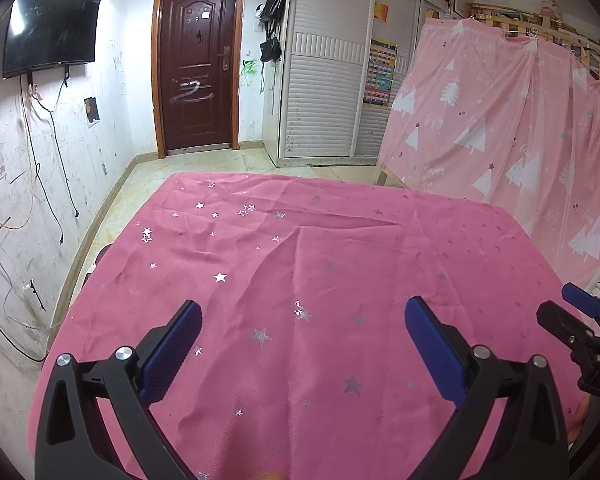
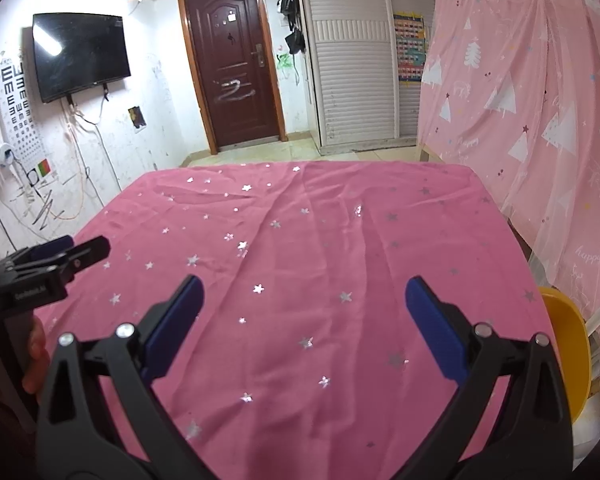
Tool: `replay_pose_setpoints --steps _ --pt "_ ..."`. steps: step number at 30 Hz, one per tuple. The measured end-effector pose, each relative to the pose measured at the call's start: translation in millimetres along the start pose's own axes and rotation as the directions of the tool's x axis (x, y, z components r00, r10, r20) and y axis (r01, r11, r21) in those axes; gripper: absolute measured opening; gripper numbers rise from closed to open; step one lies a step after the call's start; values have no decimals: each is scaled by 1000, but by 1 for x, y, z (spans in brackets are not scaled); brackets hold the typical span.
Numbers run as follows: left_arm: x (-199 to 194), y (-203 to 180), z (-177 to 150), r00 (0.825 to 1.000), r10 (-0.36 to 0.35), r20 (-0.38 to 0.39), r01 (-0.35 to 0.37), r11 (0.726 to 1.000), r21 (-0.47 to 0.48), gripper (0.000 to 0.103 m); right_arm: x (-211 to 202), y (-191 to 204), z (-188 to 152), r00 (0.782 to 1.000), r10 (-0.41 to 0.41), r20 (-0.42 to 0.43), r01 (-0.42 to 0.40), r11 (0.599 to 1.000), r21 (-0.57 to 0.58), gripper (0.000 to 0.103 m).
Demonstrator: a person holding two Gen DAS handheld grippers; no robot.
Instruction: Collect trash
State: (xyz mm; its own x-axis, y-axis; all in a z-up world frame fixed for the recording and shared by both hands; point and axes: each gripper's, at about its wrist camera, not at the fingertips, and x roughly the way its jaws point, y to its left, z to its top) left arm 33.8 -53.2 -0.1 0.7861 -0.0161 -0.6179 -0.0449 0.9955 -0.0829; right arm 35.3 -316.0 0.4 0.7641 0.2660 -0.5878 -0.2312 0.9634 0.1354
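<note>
A table under a pink cloth with silver stars fills both views, and no trash shows on it. My left gripper hovers open over the near part of the cloth, nothing between its blue pads. My right gripper is open too, just as wide, and holds nothing. The right gripper's black tip also shows at the right edge of the left wrist view, and the left gripper's tip at the left edge of the right wrist view, with a hand under it.
A yellow container stands low by the table's right side. Pink curtains with white trees hang close on the right. Beyond the table are a tiled floor, a dark door, white louvred wardrobes and a wall television.
</note>
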Motion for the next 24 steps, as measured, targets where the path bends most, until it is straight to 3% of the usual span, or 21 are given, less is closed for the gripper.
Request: replay_pose_setpoints --steps 24 --pt "2 0 -2 1000 2 -2 -2 1000 -1 95 1 -1 1 1000 2 -2 -2 1000 0 97"
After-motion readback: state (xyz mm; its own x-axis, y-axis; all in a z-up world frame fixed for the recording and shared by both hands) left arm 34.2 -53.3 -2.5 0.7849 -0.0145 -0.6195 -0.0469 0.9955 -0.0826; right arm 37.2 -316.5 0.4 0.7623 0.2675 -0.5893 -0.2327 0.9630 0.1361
